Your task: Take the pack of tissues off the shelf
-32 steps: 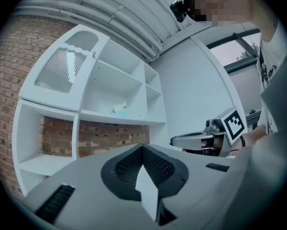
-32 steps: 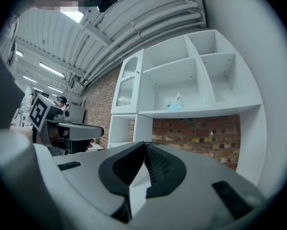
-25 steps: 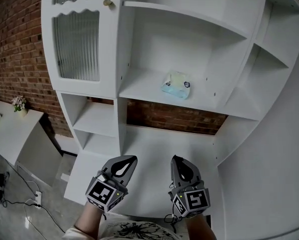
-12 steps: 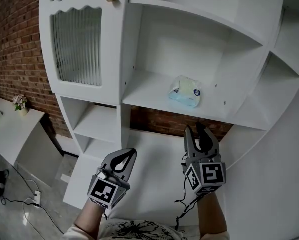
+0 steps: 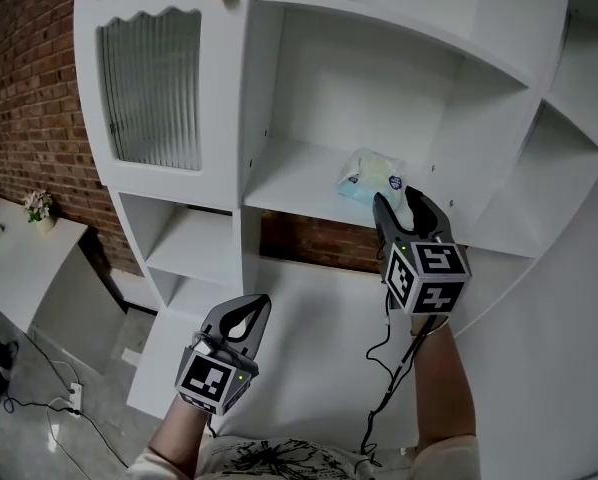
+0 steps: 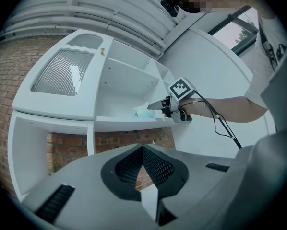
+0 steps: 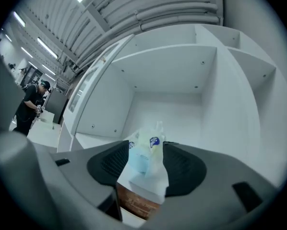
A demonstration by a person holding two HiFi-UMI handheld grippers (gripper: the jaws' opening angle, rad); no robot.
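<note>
Head view: right gripper [image 5: 402, 201] is up at the middle shelf [image 5: 289, 183], jaws spread and opening. The pack of tissues [image 5: 371, 176] lies on the shelf board just ahead of its tips and slightly to their left. I can't tell from here whether they touch. Left gripper [image 5: 251, 313] hangs low, well below and left of the right one, and is doing no work.

Left gripper view: left jaws are pressed together at the tips with nothing between them, only brick wall showing through the gap behind the pads. The right gripper [image 6: 168, 104] is far ahead and above, its tips at the pack [image 6: 143, 111].

Right gripper view: jaws are apart, pads [image 7: 110, 162] not pressing on anything. The pack [image 7: 143, 159] sits straight ahead in the gap between the tips, near the shelf's front edge. It has pale blue-green film, a small blue mark and a crinkled film end sticking up.

My read on handling: it's light and soft and will squash under the pads. The film looks slick, so a shallow pinch could slip. I'd push forward until the body sits deep between the pads, then close across the full middle of the pack. I'd avoid the loose film end, which would just stretch or tear. Close gently, no need to crush it.
</note>
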